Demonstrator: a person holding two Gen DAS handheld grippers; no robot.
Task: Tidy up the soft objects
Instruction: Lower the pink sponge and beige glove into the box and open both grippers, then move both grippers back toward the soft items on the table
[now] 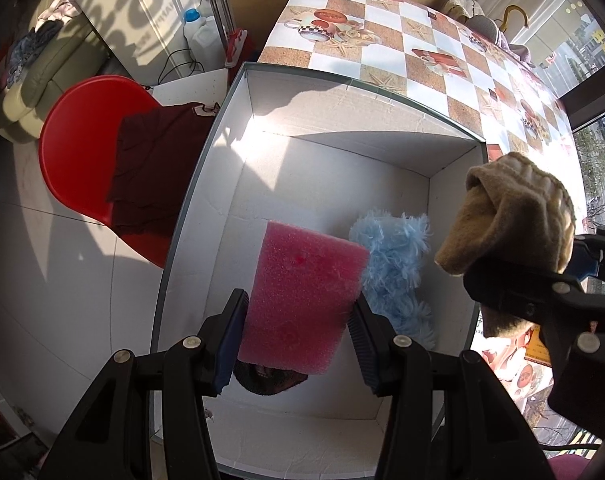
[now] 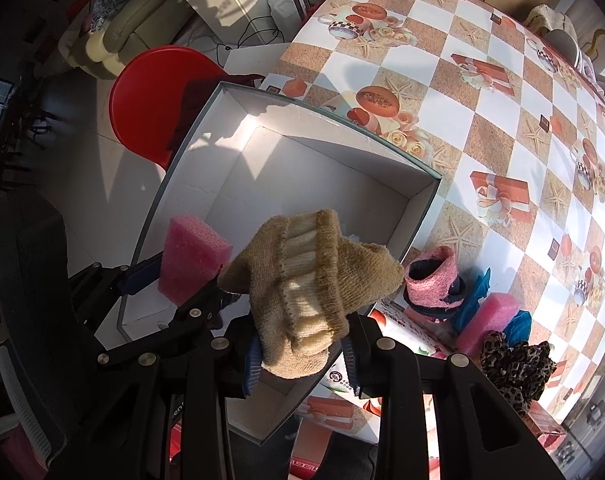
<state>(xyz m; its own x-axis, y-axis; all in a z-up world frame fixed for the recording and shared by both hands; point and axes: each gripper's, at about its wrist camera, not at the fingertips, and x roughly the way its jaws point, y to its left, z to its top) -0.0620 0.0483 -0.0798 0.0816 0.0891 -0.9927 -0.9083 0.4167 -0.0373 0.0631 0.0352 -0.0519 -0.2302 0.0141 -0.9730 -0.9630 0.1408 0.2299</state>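
Your left gripper point(image 1: 298, 336) pinches the pink foam block point(image 1: 302, 296) above the white box point(image 1: 342, 116). Your right gripper point(image 2: 302, 354) clamps the tan knitted sock point(image 2: 310, 280) over the box's right wall. In the box lies a blue fluffy toy point(image 1: 394, 264); beside it, on the checkered table point(image 2: 482, 92), wait a pink sock point(image 2: 430, 284) and a leopard scrunchie point(image 2: 514, 364).

Red chair point(image 1: 68, 128), maroon cloth point(image 1: 150, 168), bottle point(image 1: 196, 32)

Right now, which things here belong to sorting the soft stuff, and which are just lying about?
Belongs to the job:
- pink sponge in the left tool
- tan knit sock in the right tool
- white box
- blue fluffy toy
- leopard scrunchie

Lying about:
- red chair
- plastic jug
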